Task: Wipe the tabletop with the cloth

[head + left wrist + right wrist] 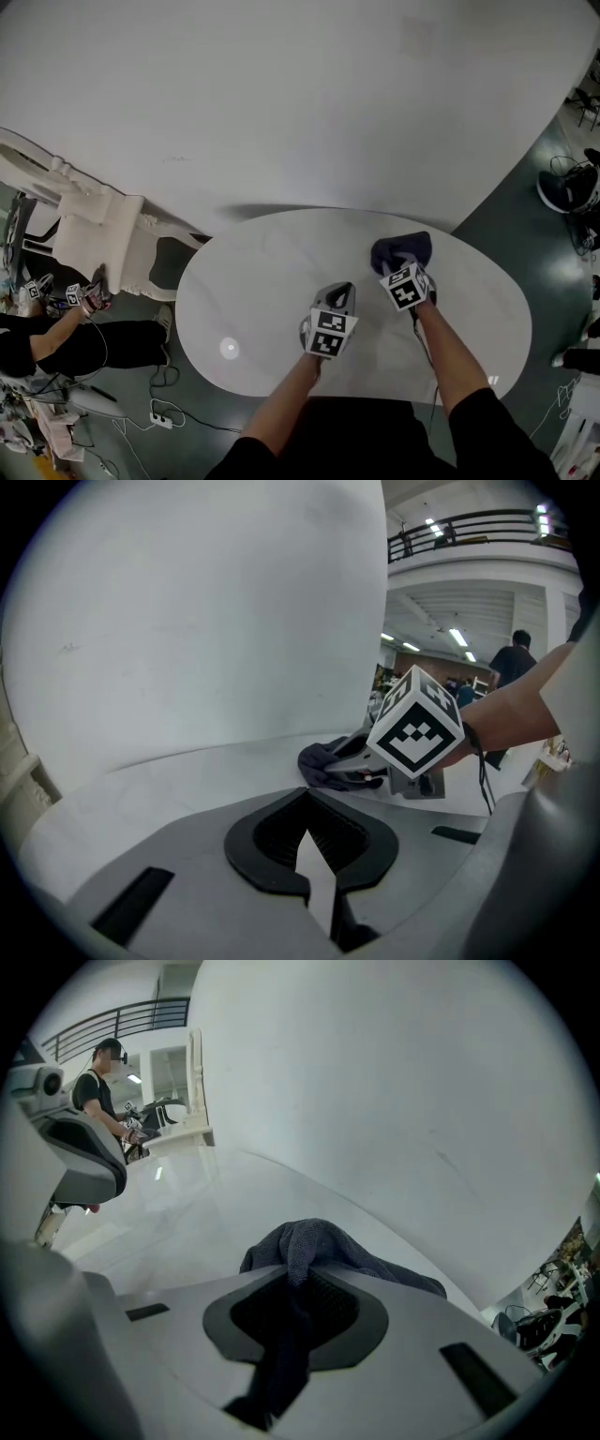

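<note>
R gripper view alone shows the right gripper (292, 1277) clenched on a cloth (323, 1241) fold, rest bunched ahead on tabletop (187, 1213); left gripper (307, 803) alongside, shut, empty.

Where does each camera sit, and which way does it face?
Head view: on the person's head, facing down at the table; both forearms show.
Left gripper view: on the left gripper, facing past its shut jaws toward the right gripper.
Right gripper view: on that gripper, facing its jaws shut on the cloth.
All share the cloth.
</note>
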`<state>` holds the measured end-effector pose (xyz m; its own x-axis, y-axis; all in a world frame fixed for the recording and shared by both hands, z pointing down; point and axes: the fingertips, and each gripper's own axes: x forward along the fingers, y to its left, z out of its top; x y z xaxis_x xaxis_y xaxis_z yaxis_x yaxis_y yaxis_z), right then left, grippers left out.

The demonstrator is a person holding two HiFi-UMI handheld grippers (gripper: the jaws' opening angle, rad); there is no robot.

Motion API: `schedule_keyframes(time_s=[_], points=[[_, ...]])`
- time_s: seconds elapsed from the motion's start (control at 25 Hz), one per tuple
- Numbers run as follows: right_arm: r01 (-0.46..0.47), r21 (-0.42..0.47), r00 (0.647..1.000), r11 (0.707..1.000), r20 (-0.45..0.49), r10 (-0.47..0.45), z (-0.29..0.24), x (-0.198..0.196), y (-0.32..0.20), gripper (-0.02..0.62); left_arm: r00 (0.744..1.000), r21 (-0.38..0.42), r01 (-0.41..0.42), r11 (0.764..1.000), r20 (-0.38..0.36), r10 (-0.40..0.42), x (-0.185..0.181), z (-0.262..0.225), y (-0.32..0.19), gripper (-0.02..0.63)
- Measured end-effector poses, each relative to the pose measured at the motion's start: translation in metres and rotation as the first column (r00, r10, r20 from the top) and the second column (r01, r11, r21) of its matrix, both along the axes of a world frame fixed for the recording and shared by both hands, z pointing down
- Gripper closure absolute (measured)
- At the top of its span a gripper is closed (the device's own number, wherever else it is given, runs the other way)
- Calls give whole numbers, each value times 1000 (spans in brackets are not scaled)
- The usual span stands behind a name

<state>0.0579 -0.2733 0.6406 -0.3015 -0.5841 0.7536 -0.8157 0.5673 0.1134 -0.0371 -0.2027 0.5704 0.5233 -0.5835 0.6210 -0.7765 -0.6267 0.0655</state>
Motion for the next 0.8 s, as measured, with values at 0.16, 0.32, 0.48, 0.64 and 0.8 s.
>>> schedule_keyframes(time_s=[0.16, 0.32, 0.48, 0.64, 0.8], points=[[66, 27, 998, 997, 7, -66, -4, -15, -7, 554, 995, 2, -80, 997, 59, 80, 10, 1, -21, 604], [106, 60, 990, 993, 91, -111, -21, -14, -2, 406, 967, 21, -205, 978, 156, 200, 37, -4, -47, 601], [72, 102, 980, 992, 175, -89, -42, 4, 7, 396, 896, -54, -356, 933, 262, 357, 70, 7, -58, 418], [6, 118, 972, 993, 231, -33, -57, 30, 38, 396, 830, -117, -414, 903, 359, 427, 92, 32, -62, 380], [18, 115, 961, 993, 274, -49, -67, 50, 95, 397, 827, -180, -375, 909, 377, 416, 105, 53, -75, 376]])
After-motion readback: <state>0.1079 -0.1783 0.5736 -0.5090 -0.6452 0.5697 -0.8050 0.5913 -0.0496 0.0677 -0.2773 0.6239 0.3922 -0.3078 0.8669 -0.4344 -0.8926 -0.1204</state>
